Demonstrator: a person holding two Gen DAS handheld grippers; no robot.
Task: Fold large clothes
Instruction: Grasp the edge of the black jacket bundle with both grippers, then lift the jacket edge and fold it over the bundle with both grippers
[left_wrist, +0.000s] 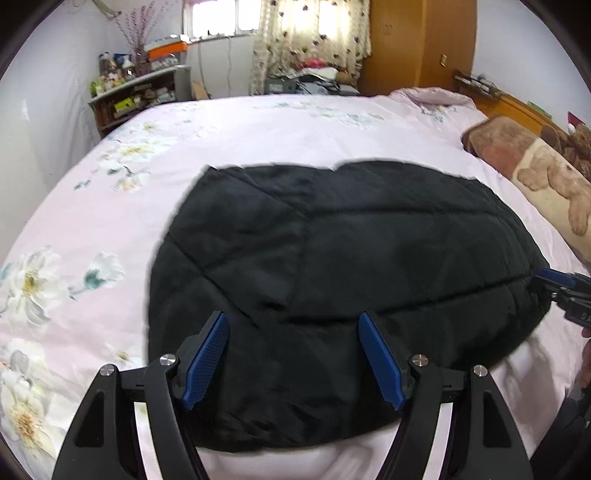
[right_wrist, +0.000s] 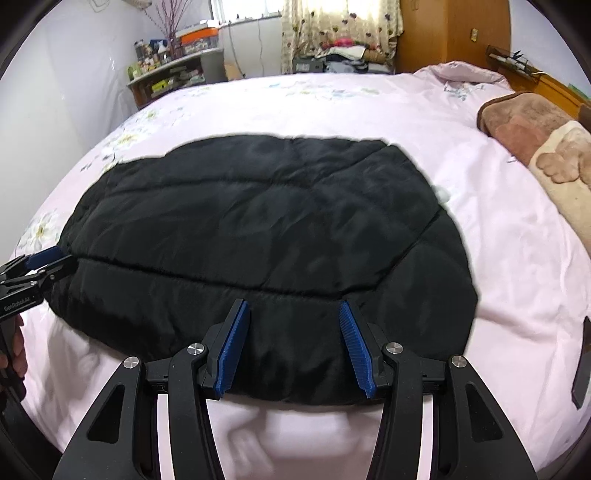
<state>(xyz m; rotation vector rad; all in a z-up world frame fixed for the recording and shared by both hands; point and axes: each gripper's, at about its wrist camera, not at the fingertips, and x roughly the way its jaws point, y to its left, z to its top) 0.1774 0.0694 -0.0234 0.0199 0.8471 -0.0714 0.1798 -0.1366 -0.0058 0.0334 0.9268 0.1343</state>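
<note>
Left wrist view: my left gripper (left_wrist: 293, 354) hangs over the near edge of the jacket (left_wrist: 332, 266), its jaws apart with nothing between the pads. The jacket lies folded flat on the bed (left_wrist: 277, 129), its long axis across my view, its quilted seams running the same way. From the right wrist, my right gripper (right_wrist: 293, 341) is also spread and empty above that near edge. Each tool shows at the jacket's side in the other's view. A blanket (right_wrist: 535, 136) lies right of the jacket.
</note>
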